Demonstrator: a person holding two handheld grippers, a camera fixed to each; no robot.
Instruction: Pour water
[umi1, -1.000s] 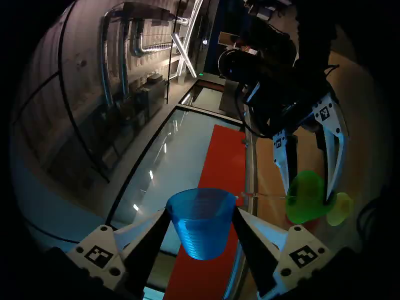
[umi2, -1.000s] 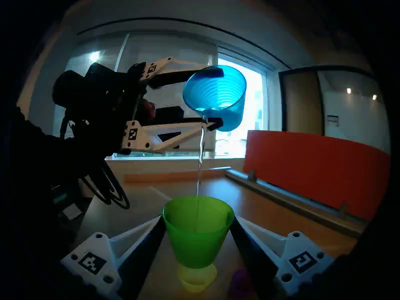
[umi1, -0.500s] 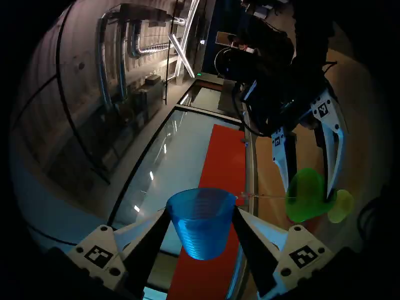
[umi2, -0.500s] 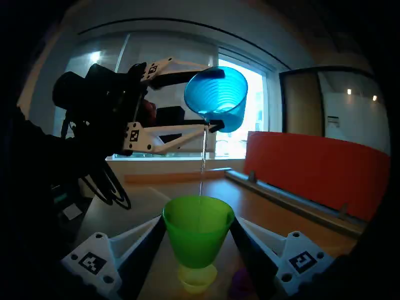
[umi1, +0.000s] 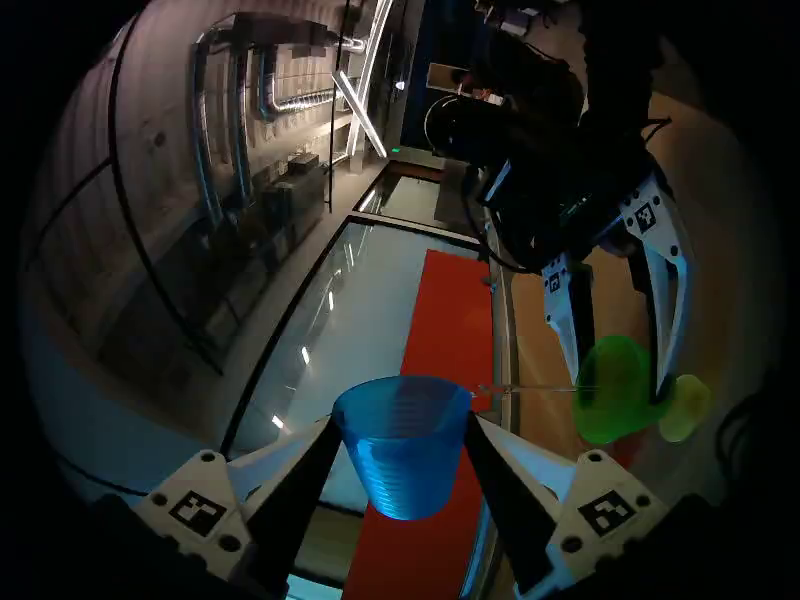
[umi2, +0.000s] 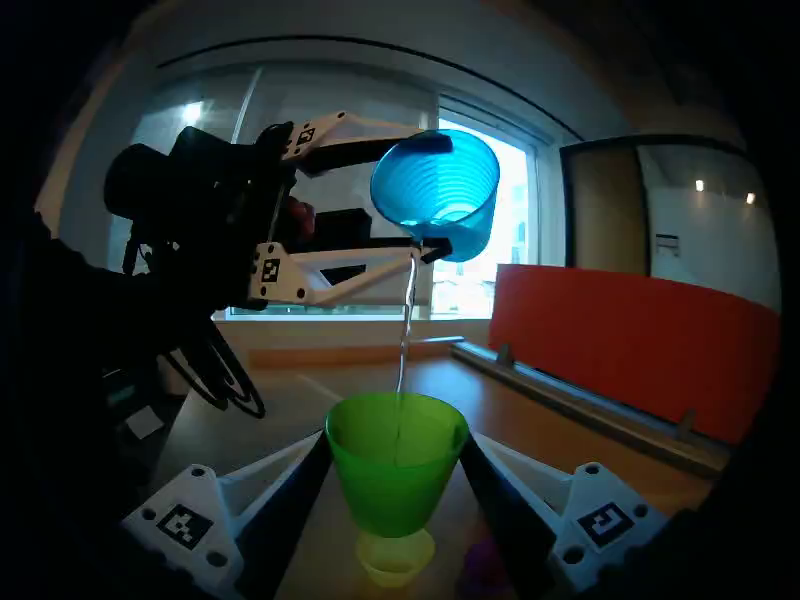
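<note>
While your left gripper (umi1: 403, 428) clamped the tilted blue cup (umi1: 405, 472), water (umi2: 405, 320) streamed into the green cup (umi2: 397, 480); your right gripper (umi2: 397, 448) pinched that.

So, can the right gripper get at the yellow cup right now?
Probably not: the right gripper is shut on the green cup, which hangs between its fingers and the yellow cup.

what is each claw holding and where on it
The left claw grips the blue cup by its sides, tipped and pouring; the right claw grips the green cup by its sides below the rim, upright.
</note>
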